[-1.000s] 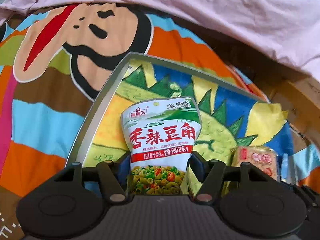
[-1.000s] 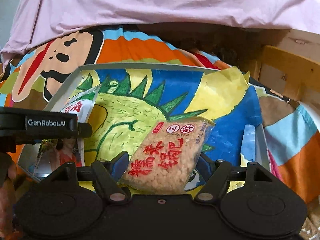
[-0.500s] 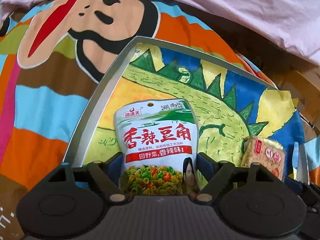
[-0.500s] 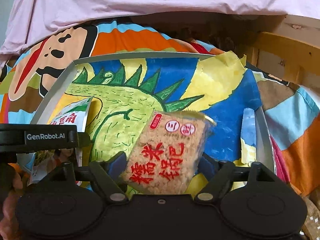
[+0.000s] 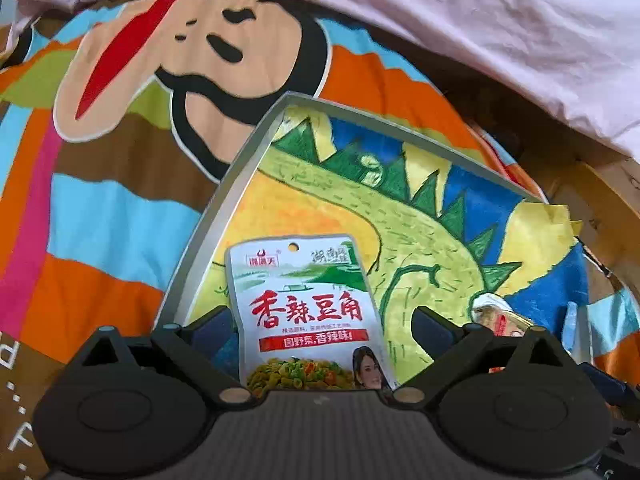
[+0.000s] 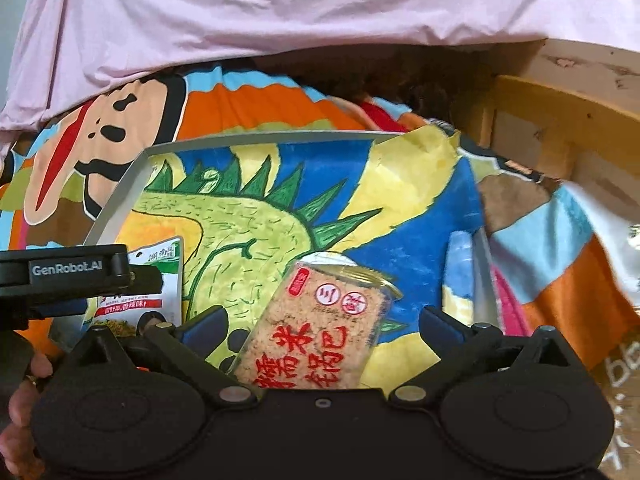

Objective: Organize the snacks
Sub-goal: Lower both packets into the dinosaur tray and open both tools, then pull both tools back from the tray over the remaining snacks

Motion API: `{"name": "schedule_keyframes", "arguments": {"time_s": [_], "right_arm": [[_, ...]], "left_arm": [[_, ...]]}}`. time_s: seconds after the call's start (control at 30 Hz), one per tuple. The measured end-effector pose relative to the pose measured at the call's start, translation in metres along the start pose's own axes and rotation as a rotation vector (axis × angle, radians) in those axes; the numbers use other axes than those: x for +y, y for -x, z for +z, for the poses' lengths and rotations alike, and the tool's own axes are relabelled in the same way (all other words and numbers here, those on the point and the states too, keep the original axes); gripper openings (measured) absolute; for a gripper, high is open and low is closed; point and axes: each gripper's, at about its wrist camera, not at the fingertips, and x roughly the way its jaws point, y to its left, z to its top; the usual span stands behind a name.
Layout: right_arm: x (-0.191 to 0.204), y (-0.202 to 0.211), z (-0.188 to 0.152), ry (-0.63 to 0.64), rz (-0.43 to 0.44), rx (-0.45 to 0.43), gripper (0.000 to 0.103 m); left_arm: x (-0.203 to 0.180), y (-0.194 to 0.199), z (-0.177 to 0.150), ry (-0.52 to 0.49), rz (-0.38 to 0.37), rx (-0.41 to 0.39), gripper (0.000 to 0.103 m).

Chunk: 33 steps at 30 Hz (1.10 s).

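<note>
Both your grippers have just been opening over the tray point(image 5: 224, 200) (dinosaur drawing inside, pink sheet point(image 6: 280, 12) beyond it), so your left gripper point(image 5: 320, 326) now stands wide around the bean snack pouch point(image 5: 308, 312) and your right gripper point(image 6: 324, 330) around the rice cracker pack point(image 6: 320, 328), both packs lying loose in the tray, no longer pinched.

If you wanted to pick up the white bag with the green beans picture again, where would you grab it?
Probably by its two long side edges, near the bottom, coming in low from the near end. The white bean bag lies flat in the tray, narrow enough to fit between the left gripper's jaws, which have just been opening and now stand apart on either side of it.
</note>
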Motion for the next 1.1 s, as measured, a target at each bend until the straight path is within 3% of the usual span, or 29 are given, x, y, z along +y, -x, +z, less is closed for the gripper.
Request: {"name": "schedule_keyframes", "arguments": {"time_s": [0.4, 0.57, 0.8, 1.1], "right_arm": [[-0.009, 0.075, 0.008, -0.005, -0.071, -0.108, 0.102], [-0.005, 0.119, -0.001, -0.009, -0.091, -0.159, 0.102], [0.011, 0.175, -0.024, 0.021, -0.081, -0.175, 0.102], [0.030, 0.215, -0.072, 0.125, -0.006, -0.110, 0.102]], "left_arm": [[0.000, 0.071, -0.007, -0.152, 0.006, -0.114, 0.102], [0.008, 0.112, -0.025, -0.219, 0.060, -0.164, 0.102], [0.020, 0.163, -0.053, -0.285, 0.079, -0.165, 0.102], [0.034, 0.197, -0.097, -0.351, 0.080, -0.084, 0.102]]}}
